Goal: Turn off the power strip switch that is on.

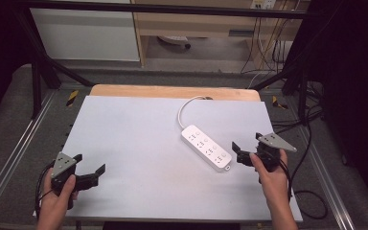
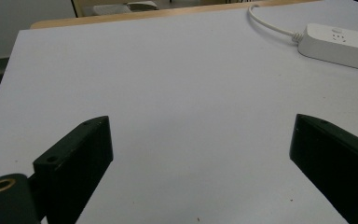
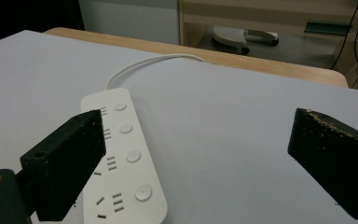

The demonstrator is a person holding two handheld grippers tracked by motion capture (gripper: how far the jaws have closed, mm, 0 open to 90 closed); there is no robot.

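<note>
High view: white power strip (image 1: 206,147) lies diagonally on the pale sheet covering the table (image 1: 134,143), right of centre, its white cord (image 1: 186,109) looping off toward the far wooden edge. Right gripper (image 1: 241,154) sits just beside the strip's near end, not touching, jaws spread wide w/ nothing between them; the person's right hand (image 1: 270,175) grips its body, grey three-cornered plate on top. Left gripper (image 1: 88,171) is at the near-left part of the sheet, well apart from the strip, jaws also wide and empty, held by the left hand (image 1: 60,196). Left gripper view: both black jaws stand far apart over bare sheet, nothing held; power strip (image 2: 338,44) shows at upper right w/ cord (image 2: 270,23) leading off to the far edge. Right gripper view: jaws at full spread, empty; power strip (image 3: 126,158) lies by the left jaw, partly hidden behind its tip, round switches and socket slots visible, cord (image 3: 144,63) curving away toward the wooden edge. Right jaw's pad looks chipped along its top edge. Can't tell if the left jaw touches the strip.
</note>
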